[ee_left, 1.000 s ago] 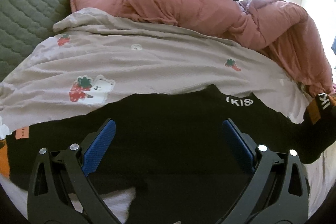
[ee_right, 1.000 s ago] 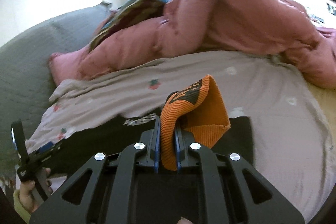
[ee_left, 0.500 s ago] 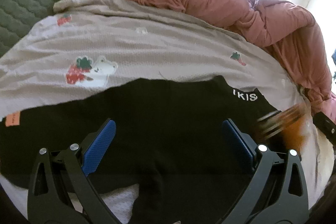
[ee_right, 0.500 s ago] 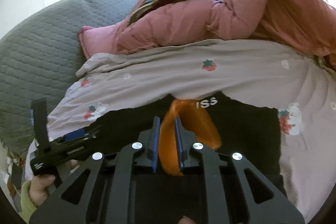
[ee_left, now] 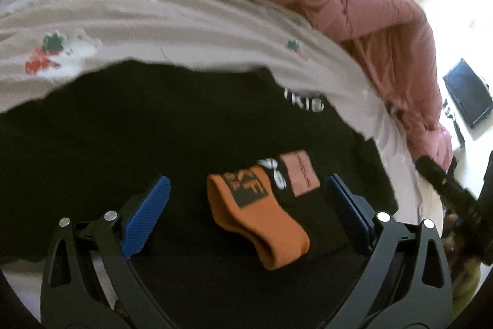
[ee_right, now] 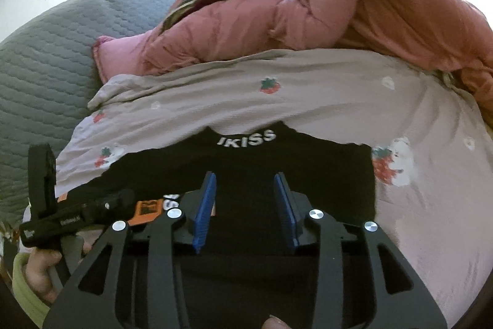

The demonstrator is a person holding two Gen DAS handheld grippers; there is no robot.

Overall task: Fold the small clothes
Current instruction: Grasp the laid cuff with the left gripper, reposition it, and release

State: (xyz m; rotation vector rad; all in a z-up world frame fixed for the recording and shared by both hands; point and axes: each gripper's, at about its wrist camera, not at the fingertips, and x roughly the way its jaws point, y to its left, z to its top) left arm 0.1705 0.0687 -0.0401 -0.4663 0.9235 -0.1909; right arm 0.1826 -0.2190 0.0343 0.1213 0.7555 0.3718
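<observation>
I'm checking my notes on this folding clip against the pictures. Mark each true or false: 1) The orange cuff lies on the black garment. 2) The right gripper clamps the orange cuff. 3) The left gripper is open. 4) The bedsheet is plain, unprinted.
1) True: the orange cuff lies on the black garment.
2) False: the right gripper is opening, nothing between its pads.
3) True: the left gripper stands wide.
4) False: the bedsheet carries strawberry prints.

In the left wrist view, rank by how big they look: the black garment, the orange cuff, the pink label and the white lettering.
1. black garment
2. orange cuff, though it lies nearest the camera
3. pink label and white lettering: they look alike, and the lettering is blurred, so unranked.
</observation>
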